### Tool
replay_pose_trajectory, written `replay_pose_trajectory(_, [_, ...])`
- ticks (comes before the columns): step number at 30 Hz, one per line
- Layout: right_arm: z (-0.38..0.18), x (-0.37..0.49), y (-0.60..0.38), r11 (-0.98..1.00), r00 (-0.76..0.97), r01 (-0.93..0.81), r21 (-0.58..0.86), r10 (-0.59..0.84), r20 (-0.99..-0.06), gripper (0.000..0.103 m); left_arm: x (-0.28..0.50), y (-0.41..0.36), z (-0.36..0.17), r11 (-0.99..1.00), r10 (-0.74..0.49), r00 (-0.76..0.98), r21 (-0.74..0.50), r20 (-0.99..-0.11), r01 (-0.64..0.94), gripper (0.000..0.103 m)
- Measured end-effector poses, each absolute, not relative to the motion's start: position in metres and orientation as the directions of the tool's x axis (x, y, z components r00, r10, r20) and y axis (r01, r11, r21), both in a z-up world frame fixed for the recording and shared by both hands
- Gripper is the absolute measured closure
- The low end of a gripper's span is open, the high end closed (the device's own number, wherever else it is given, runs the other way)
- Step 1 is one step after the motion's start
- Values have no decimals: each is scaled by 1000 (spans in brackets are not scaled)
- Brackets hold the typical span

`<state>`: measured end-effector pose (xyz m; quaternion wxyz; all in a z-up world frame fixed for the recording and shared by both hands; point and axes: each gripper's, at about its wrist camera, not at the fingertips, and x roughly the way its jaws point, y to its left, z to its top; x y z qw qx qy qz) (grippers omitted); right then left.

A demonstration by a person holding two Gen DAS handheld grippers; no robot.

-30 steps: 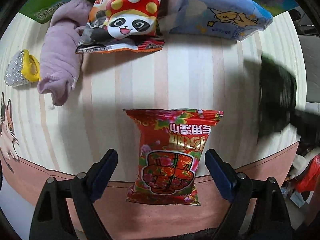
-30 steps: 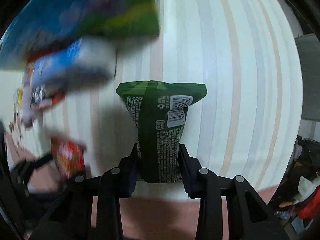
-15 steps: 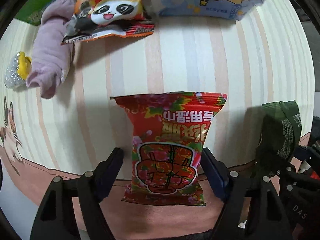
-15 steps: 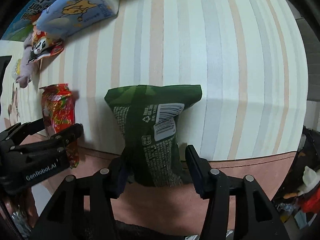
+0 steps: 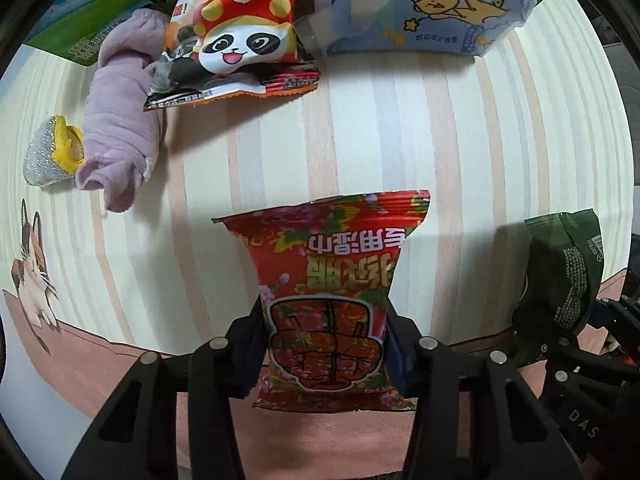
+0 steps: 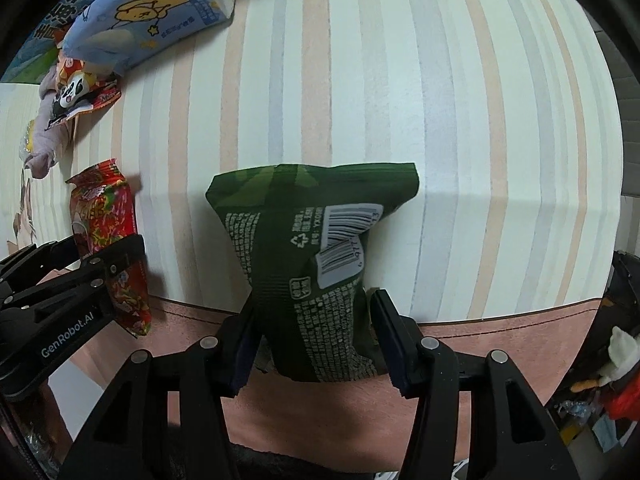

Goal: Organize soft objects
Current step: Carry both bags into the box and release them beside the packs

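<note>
My left gripper point(image 5: 325, 344) is shut on a red flowered snack pack point(image 5: 328, 280), gripping its lower half at the table's near edge. The pack also shows in the right wrist view point(image 6: 106, 240). My right gripper point(image 6: 310, 340) has its jaws around the lower part of a dark green pack point(image 6: 312, 264); the left pad touches it, and a small gap shows at the right pad. The green pack shows at the right of the left wrist view point(image 5: 564, 276).
At the far side of the striped tablecloth point(image 5: 400, 128) lie a panda snack bag point(image 5: 236, 36), a blue tissue pack point(image 5: 420, 8), a purple cloth point(image 5: 120, 128) and a silver-and-yellow scrubber point(image 5: 52, 156). The table's pink front edge point(image 6: 500, 344) is just under both grippers.
My left gripper's jaws have closed onto the red pack. My right gripper's jaws have opened slightly around the green pack, which has come down by the table's near edge.
</note>
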<state>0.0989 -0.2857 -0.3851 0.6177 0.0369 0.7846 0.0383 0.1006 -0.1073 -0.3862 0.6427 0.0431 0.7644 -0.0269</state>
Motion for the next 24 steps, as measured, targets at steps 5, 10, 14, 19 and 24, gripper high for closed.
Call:
replay_pose_trajectory(5, [-382,91,-275,996,-212,-14,92,87,-973,62,102,-104,-373,995,36,-164,20,-986,100,61])
replay_pose_trajectory(10, [-356,91,-263,989,-187,-35,144,135,-973,66,104,-99,-352,996,10,-143,-3,-990,90,61])
replay_pose_trajectory(14, [-307,104,-252,974,-125,-58,220,211,-969,66,112,-91,-302,996,-48,-67,-53,-997,76,61])
replay_pose_trajectory(19, [-219,146,-240,940,9,-94,328,331,-944,66,152,-75,-216,992,-94,75,-88,-993,88,61])
replay_pose_trajectory(24, [-156,210,-223,929,124,-145,340,358,-925,66,227,-58,-164,993,-93,171,-79,-981,86,61])
